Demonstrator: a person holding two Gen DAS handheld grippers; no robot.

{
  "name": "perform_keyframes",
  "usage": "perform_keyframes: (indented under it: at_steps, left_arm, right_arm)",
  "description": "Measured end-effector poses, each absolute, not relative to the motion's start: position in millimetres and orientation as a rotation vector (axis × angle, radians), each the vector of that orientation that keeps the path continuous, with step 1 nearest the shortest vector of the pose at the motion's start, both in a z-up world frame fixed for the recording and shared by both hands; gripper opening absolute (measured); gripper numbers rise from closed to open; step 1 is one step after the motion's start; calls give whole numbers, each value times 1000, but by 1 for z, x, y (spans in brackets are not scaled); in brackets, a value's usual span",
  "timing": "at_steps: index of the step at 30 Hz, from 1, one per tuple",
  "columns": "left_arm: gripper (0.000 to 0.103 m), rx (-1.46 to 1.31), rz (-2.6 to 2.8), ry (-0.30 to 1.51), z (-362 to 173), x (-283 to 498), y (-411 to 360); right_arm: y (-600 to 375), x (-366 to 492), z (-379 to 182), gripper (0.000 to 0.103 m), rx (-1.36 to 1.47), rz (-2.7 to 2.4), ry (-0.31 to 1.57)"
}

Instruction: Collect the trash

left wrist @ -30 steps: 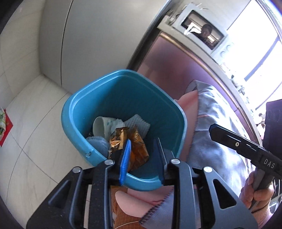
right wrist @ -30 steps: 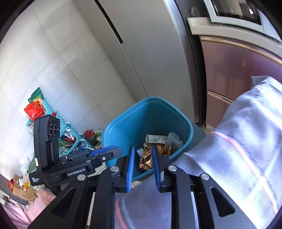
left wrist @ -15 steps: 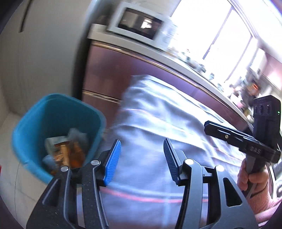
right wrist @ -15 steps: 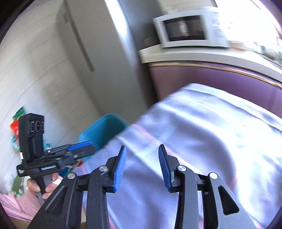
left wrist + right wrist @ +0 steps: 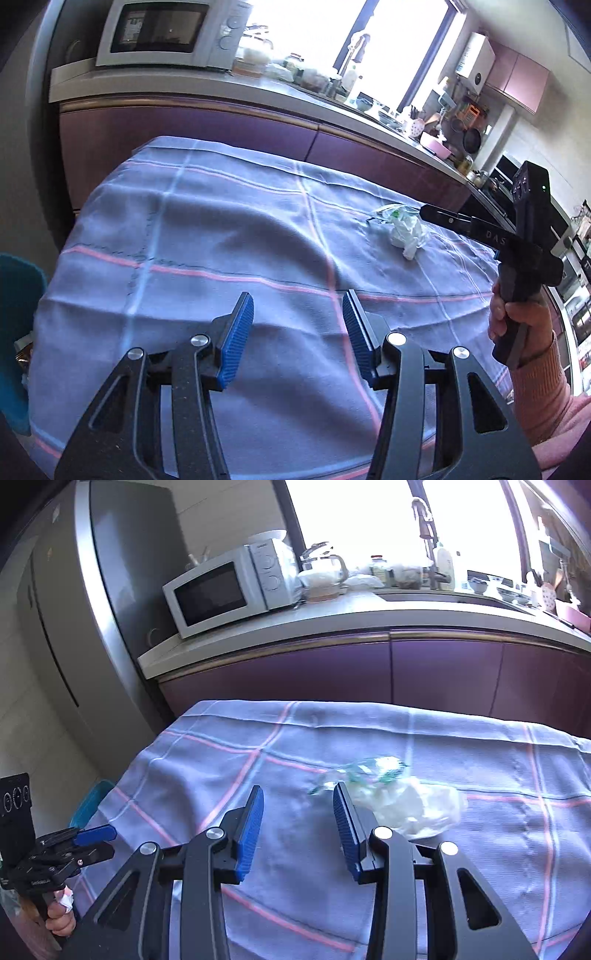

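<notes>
Over the checked cloth on the desk [image 5: 221, 229], both hand-held grippers, left [image 5: 297, 332] and right [image 5: 297, 827], have jaws that have just been opening, nothing between them. Crumpled white trash [image 5: 406, 808] and a clear wrapper [image 5: 365, 770] lie toward the desk's far edge; the blue bin [image 5: 14, 332] stands beside its left end.

the left gripper [image 5: 297, 325] hangs over a table draped in a grey-blue checked cloth [image 5: 207, 236], its blue-padded jaws parted after just opening, with nothing between them. farther along the cloth lie a crumpled white plastic bag [image 5: 406, 236] and a clear, green-printed wrapper [image 5: 388, 213] touching it. at right a hand [image 5: 517, 314] in a pink sleeve holds the right gripper [image 5: 428, 213], its tip by the bag. a blue bin [image 5: 14, 325] shows at the left edge, and a microwave [image 5: 166, 33] sits on the counter behind.
</notes>
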State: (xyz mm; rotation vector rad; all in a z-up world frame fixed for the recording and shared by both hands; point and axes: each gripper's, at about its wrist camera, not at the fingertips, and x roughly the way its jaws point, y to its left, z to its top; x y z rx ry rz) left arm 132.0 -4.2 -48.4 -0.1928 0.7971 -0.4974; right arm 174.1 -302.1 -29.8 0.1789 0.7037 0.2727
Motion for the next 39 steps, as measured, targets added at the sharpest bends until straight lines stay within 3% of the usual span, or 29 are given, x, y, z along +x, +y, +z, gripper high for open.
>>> perform_keyframes:
  at_steps: [5,16,24,27,31,37,39]
  left_arm:
    - [49,-135,-562,806,-43,156,-55]
    - [45,-33,-662,829,-37,214,-151]
    - [35,34,-681,840,-40,252,-199]
    - [20,43,-685,864,-45,262,-210]
    - [5,34,-678,874,-50,269,-212]
    - [1,39,-663,855,-48,264,-209]
    - [1,33,-660,852,-47,262,-207]
  right_arm:
    - [-348,185,-45,46,220,186,714]
    - [-367,191,-70,51,232,202,778]
    - [-358,195,-75,51,197,224,805]
    - [-357,197,-78,47,188,225,817]
    - [-357,198,-82,30,183,222,833]
    - [-361,193,-81,10,196,230,826]
    - [-362,190,-80,7,203,232,824]
